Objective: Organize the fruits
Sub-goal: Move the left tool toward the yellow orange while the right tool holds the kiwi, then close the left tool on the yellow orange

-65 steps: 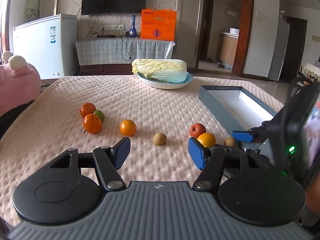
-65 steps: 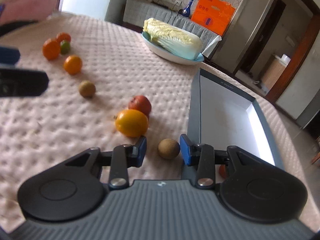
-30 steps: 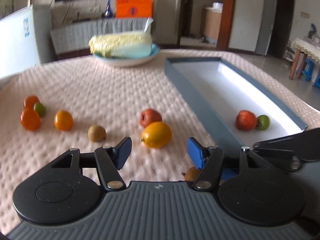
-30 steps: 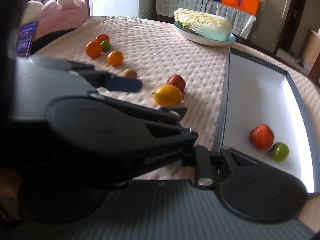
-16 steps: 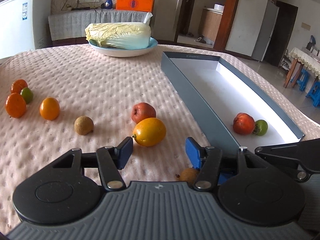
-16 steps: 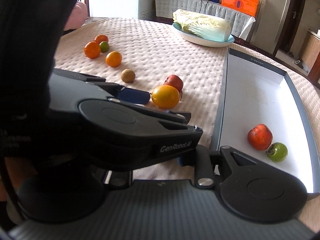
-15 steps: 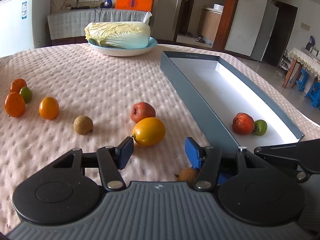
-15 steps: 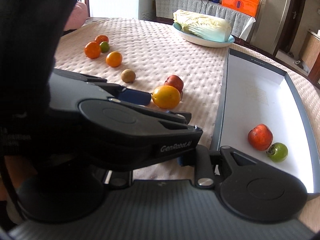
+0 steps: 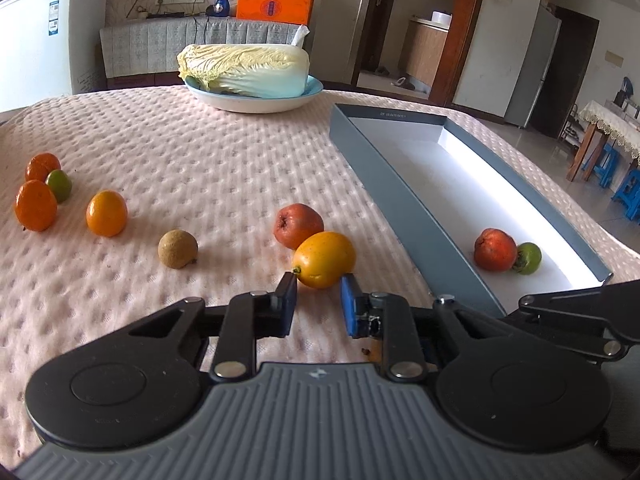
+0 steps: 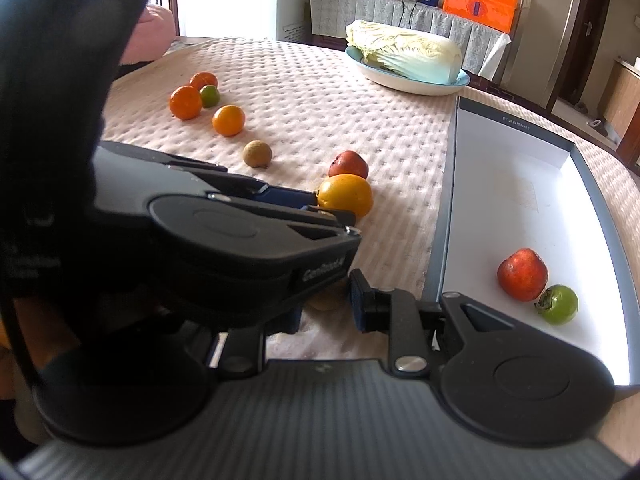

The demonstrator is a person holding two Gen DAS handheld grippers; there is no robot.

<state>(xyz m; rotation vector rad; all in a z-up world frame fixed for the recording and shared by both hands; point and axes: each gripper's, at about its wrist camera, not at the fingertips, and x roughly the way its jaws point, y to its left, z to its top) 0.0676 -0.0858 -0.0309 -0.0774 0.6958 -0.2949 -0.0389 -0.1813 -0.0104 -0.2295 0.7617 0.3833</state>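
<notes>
Your left gripper (image 9: 318,306) is pinched together on nothing, just short of the yellow-orange fruit (image 9: 325,259) (beside the grey tray (image 9: 404,204)); your right gripper (image 10: 326,304) clamps a brown fruit (image 10: 326,301).

Left gripper (image 9: 318,304) body: my rig's got a ribbed grey housing up front, with two round black discs flanking it.
Left fingers (image 9: 287,304): black linkage arms, silver pivot screws, blue pads at the tips.
Logo: there's a small pale mark centred on the grey ribs.
Right gripper (image 10: 326,306) body: same grey ribbing, same black discs and bright screws.
Lettering: pale brand lettering runs along the black shell of my left unit, seen from the right wrist view.
</notes>
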